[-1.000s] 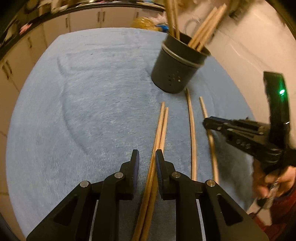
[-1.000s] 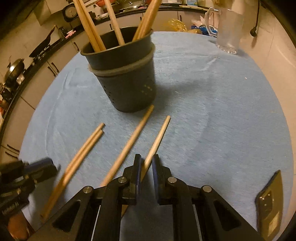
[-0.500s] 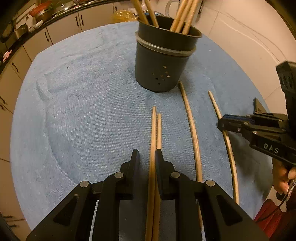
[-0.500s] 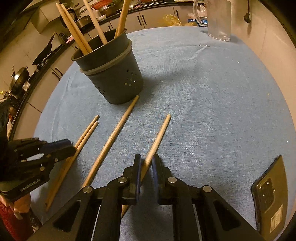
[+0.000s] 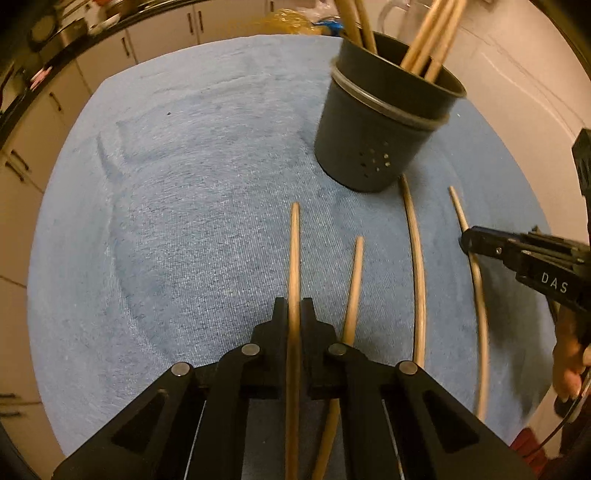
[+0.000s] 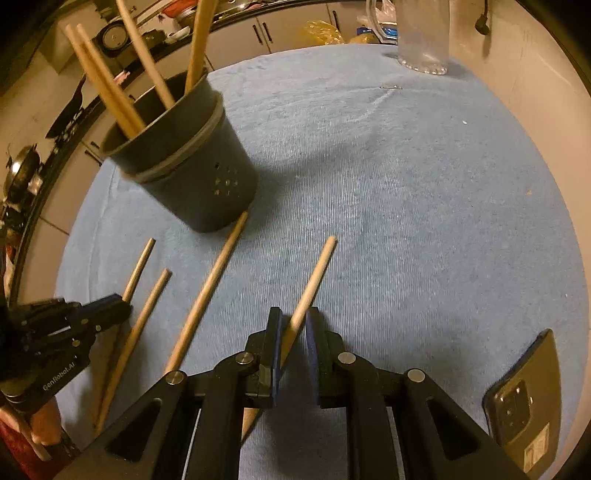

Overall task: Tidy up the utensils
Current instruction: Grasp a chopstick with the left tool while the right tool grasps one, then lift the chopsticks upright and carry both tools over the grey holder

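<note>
A dark utensil cup holding several wooden chopsticks stands on the blue cloth; it also shows in the right wrist view. My left gripper is shut on one chopstick, which points toward the cup. Its former partner lies just to the right. Two more chopsticks lie further right. My right gripper straddles the rightmost chopstick, its jaws slightly apart around it. Each gripper shows in the other's view, the right one and the left one.
A smartphone lies on the cloth at the right. A clear glass jug stands at the far edge. Kitchen cabinets run behind the blue cloth.
My left gripper has closed on one chopstick of the pair and lifted it apart from the other. My right gripper stays around its chopstick, jaws slightly wider.
</note>
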